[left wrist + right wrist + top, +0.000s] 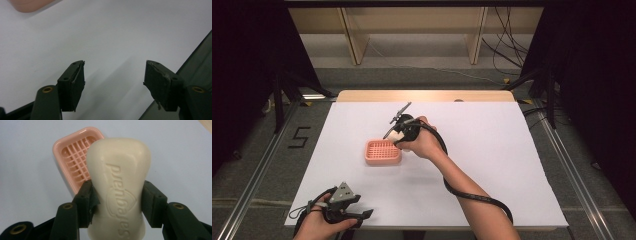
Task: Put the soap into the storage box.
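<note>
Between the right gripper (117, 202)'s fingers (86, 203) a soap bar (119, 182) is clamped just short of the pink dish (71, 157), awaiting lowering in; left gripper (113, 85) idles, fingers spread, holding nothing.

Looks like a lab or recording studio setup, not anyone's home. The white paper-covered wooden table (492, 150) sits inside a frame of grey metal rails (259, 165) on a grey carpeted floor (562, 145), with black curtains (592, 60) closing off both sides. Loose black cables (507, 45) trail by the pale wooden shelving (412, 30) at the back, and a black tape number five (299, 136) marks the floor.
</note>
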`<control>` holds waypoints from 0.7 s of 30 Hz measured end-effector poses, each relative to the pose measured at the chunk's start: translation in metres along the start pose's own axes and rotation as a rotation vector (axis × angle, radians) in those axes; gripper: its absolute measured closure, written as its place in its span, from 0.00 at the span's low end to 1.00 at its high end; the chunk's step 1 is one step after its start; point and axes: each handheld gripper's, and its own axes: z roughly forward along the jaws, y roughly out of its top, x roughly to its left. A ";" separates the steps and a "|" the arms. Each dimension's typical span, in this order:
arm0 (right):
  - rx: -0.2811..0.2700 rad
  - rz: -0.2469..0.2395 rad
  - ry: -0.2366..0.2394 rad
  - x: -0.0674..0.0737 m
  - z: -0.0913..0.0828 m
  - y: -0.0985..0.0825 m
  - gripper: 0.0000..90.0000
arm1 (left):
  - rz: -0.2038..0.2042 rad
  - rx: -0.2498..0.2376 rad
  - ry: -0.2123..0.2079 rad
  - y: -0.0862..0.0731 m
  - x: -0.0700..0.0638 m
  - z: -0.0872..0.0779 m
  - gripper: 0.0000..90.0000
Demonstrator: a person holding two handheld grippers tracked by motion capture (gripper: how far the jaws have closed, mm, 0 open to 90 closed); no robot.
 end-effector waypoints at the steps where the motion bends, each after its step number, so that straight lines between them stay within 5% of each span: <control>1: 0.000 0.004 -0.001 0.000 0.000 0.000 0.56 | 0.003 0.000 0.009 0.000 0.000 0.000 0.36; 21: -0.014 -0.021 0.013 0.008 0.012 0.008 0.56 | 0.005 0.002 0.017 0.000 0.000 0.000 0.36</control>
